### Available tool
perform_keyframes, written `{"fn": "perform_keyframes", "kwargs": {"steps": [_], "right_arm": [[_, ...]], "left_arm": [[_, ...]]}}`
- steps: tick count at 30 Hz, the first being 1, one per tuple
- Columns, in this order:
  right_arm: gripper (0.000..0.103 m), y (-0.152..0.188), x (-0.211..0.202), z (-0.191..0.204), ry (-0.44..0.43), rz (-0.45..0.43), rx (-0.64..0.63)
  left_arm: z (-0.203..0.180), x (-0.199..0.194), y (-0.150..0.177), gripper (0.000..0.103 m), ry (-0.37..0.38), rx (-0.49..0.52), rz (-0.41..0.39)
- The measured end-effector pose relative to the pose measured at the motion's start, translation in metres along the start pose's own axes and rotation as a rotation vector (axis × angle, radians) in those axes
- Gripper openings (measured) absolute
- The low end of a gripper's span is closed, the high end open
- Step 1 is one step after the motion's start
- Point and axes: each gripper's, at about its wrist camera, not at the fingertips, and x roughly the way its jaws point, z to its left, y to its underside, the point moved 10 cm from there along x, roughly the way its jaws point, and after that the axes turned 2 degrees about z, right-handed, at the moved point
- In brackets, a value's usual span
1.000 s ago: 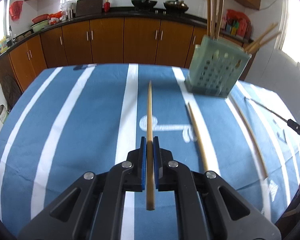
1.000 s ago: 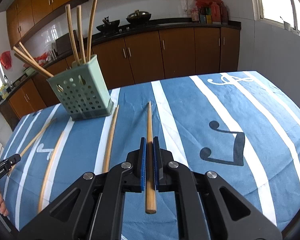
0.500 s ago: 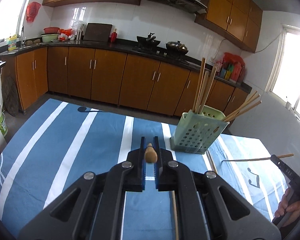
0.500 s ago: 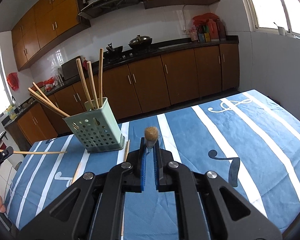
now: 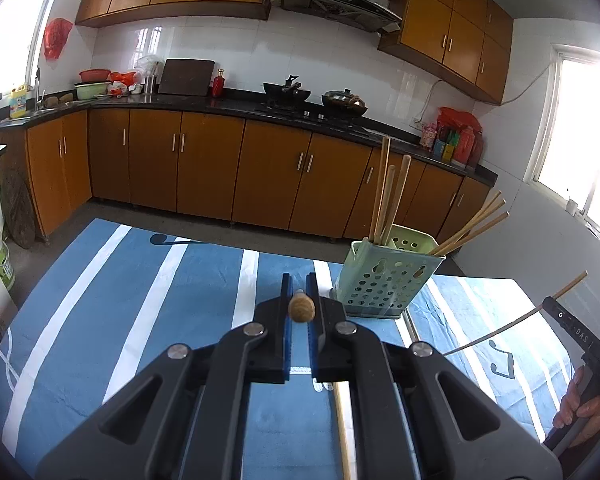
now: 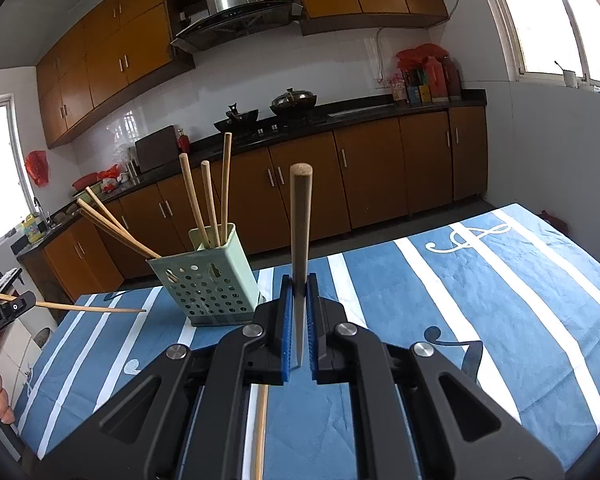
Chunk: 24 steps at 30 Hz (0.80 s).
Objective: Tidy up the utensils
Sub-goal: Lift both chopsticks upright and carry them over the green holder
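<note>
A pale green perforated holder [image 5: 388, 276] [image 6: 206, 276] stands on the blue striped tablecloth with several wooden chopsticks in it. My left gripper [image 5: 299, 308] is shut on a chopstick [image 5: 300, 309] seen end-on, lifted above the table, left of the holder. My right gripper [image 6: 299, 312] is shut on a chopstick [image 6: 300, 224] that stands upright, right of the holder. The right gripper with its chopstick shows in the left wrist view [image 5: 568, 314]; the left one shows in the right wrist view [image 6: 8, 312].
A loose chopstick [image 5: 342, 424] [image 6: 260, 432] lies on the blue striped tablecloth [image 5: 140, 312] near its front. Brown kitchen cabinets [image 5: 220, 176] and a dark counter run behind the table. The table's far edge is just beyond the holder.
Both grippers have lifted their chopsticks off the cloth and risen. The right chopstick has tilted to upright; the left one now points at the camera.
</note>
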Motion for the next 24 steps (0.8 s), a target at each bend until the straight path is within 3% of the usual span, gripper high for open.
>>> {"fn": "perform_keyframes", "kwargs": {"steps": [11,16,24], "right_arm": [[0.007,-0.008,-0.002,0.013,-0.024,-0.011,-0.012],[0.007,-0.032,-0.015,0.032,-0.099,-0.057,-0.005],[0.007,-0.096,-0.048,0.076,-0.223,-0.221,-0.023]], "left_arm": [[-0.006,-0.005,-0.012,0.007,-0.01,0.034,-0.017],[-0.017,-0.017,-0.021,0.007,0.037,0.016,-0.044],[-0.061,-0.054,-0.086,0.007,0.142,-0.034,-0.227]]}}
